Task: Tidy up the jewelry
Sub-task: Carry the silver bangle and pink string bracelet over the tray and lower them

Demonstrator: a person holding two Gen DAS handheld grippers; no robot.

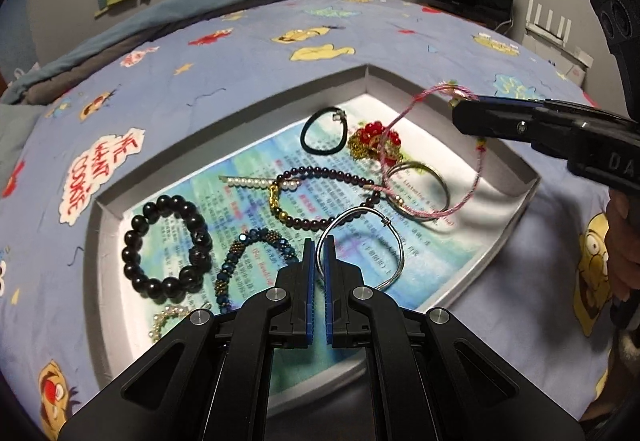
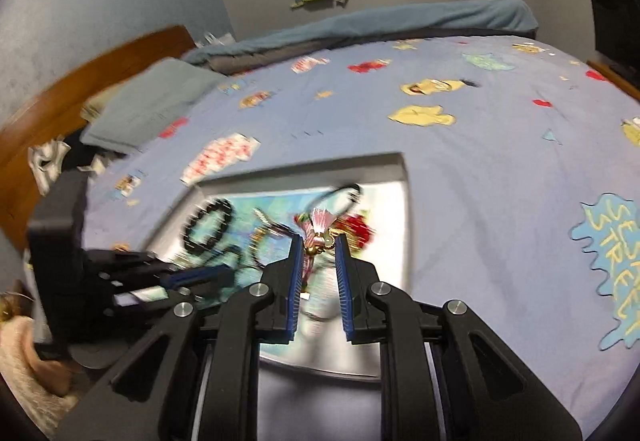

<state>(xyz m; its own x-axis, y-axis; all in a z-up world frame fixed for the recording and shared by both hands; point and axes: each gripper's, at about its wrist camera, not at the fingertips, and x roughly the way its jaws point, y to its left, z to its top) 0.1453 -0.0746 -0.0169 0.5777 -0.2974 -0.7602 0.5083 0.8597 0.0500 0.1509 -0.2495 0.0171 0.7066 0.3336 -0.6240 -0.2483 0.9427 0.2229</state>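
A shallow white tray [image 1: 516,181] on the bed holds several bracelets. My left gripper [image 1: 319,243] is shut on a thin silver bangle [image 1: 394,241], pinching its left side low over the tray. My right gripper [image 1: 460,107] comes in from the right and is shut on a pink woven cord bracelet [image 1: 404,121], lifting it so its loop hangs down to the tray. In the blurred right wrist view the cord and a gold charm [image 2: 318,241] sit between the fingertips of the right gripper [image 2: 318,243]. A black bead bracelet [image 1: 166,241] lies at the tray's left.
Also in the tray are a dark blue bead bracelet [image 1: 248,261], a purple bead bracelet [image 1: 320,197], a black hair tie [image 1: 324,135], a red and gold piece [image 1: 372,139], a second silver bangle [image 1: 424,185] and pearl strands [image 1: 168,321]. The blue cartoon bedspread [image 1: 240,73] surrounds the tray.
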